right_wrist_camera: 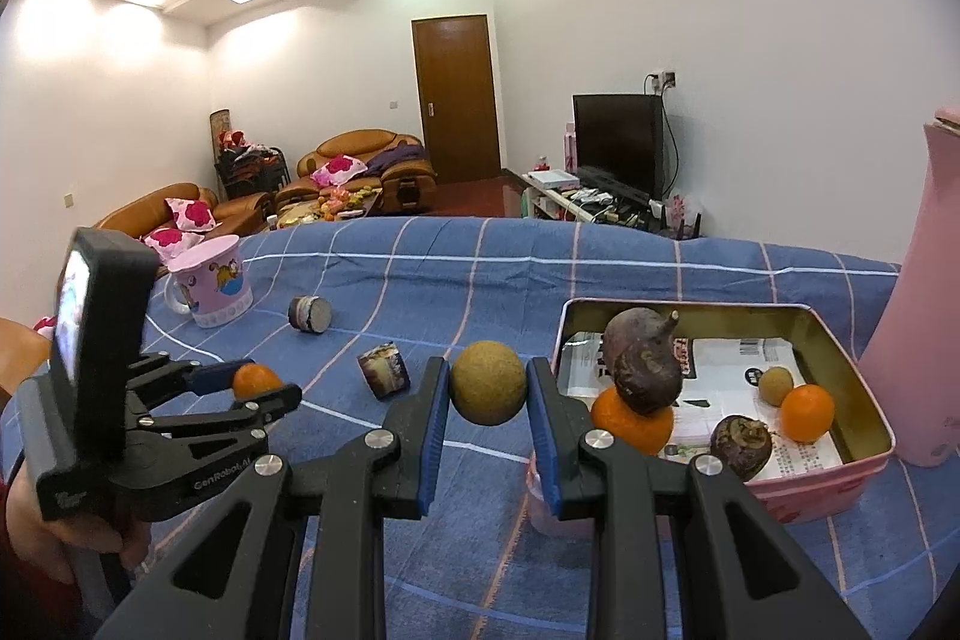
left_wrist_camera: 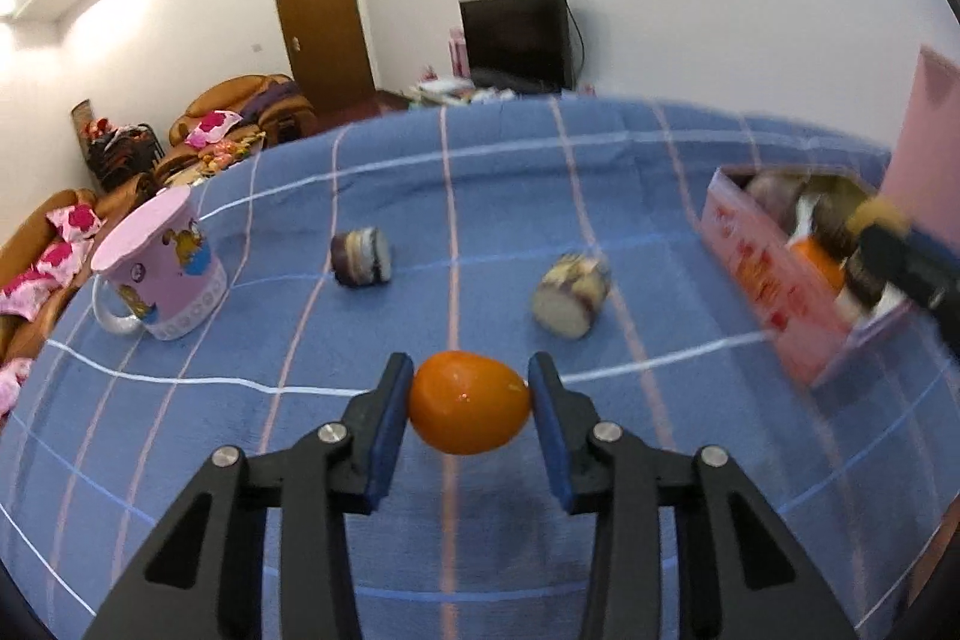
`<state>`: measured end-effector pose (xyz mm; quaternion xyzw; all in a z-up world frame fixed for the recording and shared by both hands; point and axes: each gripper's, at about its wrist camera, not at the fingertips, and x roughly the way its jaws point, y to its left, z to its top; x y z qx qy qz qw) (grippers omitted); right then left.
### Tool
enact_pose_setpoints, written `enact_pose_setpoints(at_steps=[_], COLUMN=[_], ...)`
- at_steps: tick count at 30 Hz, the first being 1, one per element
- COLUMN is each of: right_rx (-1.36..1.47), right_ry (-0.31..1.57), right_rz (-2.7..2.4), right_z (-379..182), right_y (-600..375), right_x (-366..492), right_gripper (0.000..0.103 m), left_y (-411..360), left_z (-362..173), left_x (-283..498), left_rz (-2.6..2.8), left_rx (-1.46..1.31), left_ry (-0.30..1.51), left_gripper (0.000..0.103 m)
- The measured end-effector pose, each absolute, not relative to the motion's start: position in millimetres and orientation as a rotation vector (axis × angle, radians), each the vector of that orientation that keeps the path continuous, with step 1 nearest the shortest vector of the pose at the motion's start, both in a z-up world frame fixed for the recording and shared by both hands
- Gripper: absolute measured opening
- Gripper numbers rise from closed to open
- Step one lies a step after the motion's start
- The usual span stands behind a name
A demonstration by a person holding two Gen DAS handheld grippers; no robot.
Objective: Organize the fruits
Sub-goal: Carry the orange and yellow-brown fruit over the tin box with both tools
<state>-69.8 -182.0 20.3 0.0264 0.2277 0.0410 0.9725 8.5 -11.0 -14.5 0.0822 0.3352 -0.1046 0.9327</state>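
Note:
My left gripper [left_wrist_camera: 470, 388] is shut on an orange fruit [left_wrist_camera: 470, 409], held above the blue checked cloth [left_wrist_camera: 300, 196]. From the right wrist view the left gripper [right_wrist_camera: 264, 388] shows at the left with the orange fruit [right_wrist_camera: 255, 379] between its fingers. My right gripper [right_wrist_camera: 487, 388] is shut on a round brown fruit [right_wrist_camera: 488, 382], just left of the pink tin box [right_wrist_camera: 864, 466]. The box holds two oranges [right_wrist_camera: 807, 413], a small brown fruit [right_wrist_camera: 775, 384] and two dark purple-brown fruits [right_wrist_camera: 642, 370]. In the left wrist view the box [left_wrist_camera: 756, 274] stands at the right, with my right gripper [left_wrist_camera: 888, 244] over it.
A pink mug [right_wrist_camera: 215, 290] stands at the far left of the cloth. Two small round jars lie on their sides mid-table [right_wrist_camera: 311, 314] [right_wrist_camera: 384, 370]. A tall pink bottle [right_wrist_camera: 924, 292] stands right of the box. Sofas, a door and a TV are behind the table.

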Motion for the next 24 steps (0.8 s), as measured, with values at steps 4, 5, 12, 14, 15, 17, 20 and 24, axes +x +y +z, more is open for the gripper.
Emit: enact_pose_setpoints(at_steps=[4,5,12,14,15,17,20,24], right_rx=[0.048,0.048,0.031,0.026,0.025,0.025,0.028,0.031], right_ry=[0.448,0.446,0.447,0.447,0.448,0.450,0.454,0.447], right_rz=[0.075,0.074,0.066,0.062,0.059,0.052,0.038,0.013], right_z=[21.9,21.9,22.2,21.7,21.6,21.2,21.1,23.1], right_y=[-182.8,-182.6,-188.5,-191.7,-194.4,-199.7,-210.2,-225.0], right_x=[-73.7,-75.3,-81.7,-84.6,-85.9,-87.7,-90.4,-95.3], right_gripper=[0.028,0.028,0.028,0.028,0.028,0.028,0.028,0.028], left_y=[-28.6,-33.3,-58.2,-64.9,-68.3,-75.2,-84.4,-96.7], left_z=[-7.1,-4.2,-0.2,0.3,-0.2,0.1,1.3,1.4], left_x=[-6.4,-11.6,-25.0,-27.0,-27.8,-30.0,-33.4,-35.7], left_rz=[-0.186,-0.177,-0.191,-0.202,-0.205,-0.211,-0.219,-0.233], left_rx=[0.171,0.171,0.159,0.156,0.157,0.158,0.158,0.150], left_ry=[0.622,0.598,0.565,0.562,0.562,0.562,0.553,0.551], left_gripper=[0.041,0.041,0.041,0.041,0.041,0.041,0.041,0.041])
